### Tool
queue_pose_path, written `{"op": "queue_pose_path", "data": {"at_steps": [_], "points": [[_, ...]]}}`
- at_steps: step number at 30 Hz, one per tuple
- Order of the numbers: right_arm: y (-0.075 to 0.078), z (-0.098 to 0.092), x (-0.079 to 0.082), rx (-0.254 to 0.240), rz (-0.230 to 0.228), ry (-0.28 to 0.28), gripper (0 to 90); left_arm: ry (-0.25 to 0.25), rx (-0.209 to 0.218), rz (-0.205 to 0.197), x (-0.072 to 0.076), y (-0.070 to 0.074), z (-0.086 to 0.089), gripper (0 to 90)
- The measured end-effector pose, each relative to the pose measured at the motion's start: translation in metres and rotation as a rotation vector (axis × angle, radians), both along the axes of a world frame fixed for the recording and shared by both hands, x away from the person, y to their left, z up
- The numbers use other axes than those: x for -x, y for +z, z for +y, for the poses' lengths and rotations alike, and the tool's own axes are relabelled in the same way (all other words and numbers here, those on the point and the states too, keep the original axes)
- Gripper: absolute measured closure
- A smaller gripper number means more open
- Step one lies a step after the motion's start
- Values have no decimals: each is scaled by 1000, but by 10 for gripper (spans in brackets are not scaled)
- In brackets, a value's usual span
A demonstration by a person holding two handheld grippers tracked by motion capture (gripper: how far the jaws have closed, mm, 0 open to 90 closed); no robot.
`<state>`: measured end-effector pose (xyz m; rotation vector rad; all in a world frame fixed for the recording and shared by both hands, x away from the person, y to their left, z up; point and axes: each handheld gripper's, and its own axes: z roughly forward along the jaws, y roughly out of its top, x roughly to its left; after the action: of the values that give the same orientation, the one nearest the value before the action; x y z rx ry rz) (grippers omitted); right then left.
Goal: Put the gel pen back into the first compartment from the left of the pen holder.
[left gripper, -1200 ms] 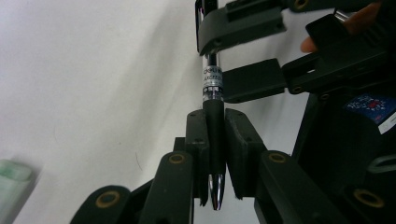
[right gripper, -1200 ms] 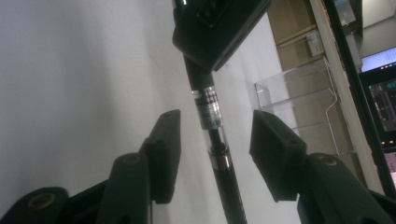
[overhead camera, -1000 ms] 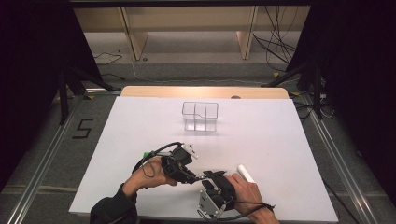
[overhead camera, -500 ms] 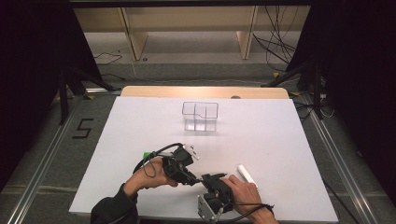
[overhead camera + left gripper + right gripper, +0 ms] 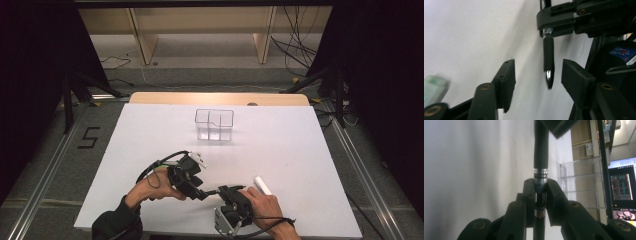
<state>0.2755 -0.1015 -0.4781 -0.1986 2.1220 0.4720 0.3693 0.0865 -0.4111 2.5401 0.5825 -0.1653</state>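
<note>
At the table's near edge | pen (image 5: 548, 58) tip blurred | left gripper (image 5: 537, 75) just opened, pads clear of pen | right gripper (image 5: 540, 192) clamps pen

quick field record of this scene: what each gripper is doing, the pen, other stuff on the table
work: pen handed between the two grippers
pen: black, metal tip, held at its far end
right gripper: shut on pen
left gripper: open, jaws have just been opening; pen tip lies between them, pads clear of it
white cap-like piece: lying on the table by the right hand
clear organizer: upright, farther back on the table
table: white top
</note>
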Motion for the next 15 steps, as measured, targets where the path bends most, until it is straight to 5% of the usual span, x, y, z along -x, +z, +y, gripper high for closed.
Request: {"op": "queue_pose_path", "data": {"at_steps": [7, 12, 15], "points": [[5, -12, -7, -24, -4, -44, 796, 13, 42, -77, 5, 1, 15, 267], [13, -22, -15, -114, 26, -94, 796, 74, 123, -136, 10, -11, 33, 220], [20, -26, -20, -180, 65, -115, 796, 149, 215, -150, 11, -22, 43, 208]]}}
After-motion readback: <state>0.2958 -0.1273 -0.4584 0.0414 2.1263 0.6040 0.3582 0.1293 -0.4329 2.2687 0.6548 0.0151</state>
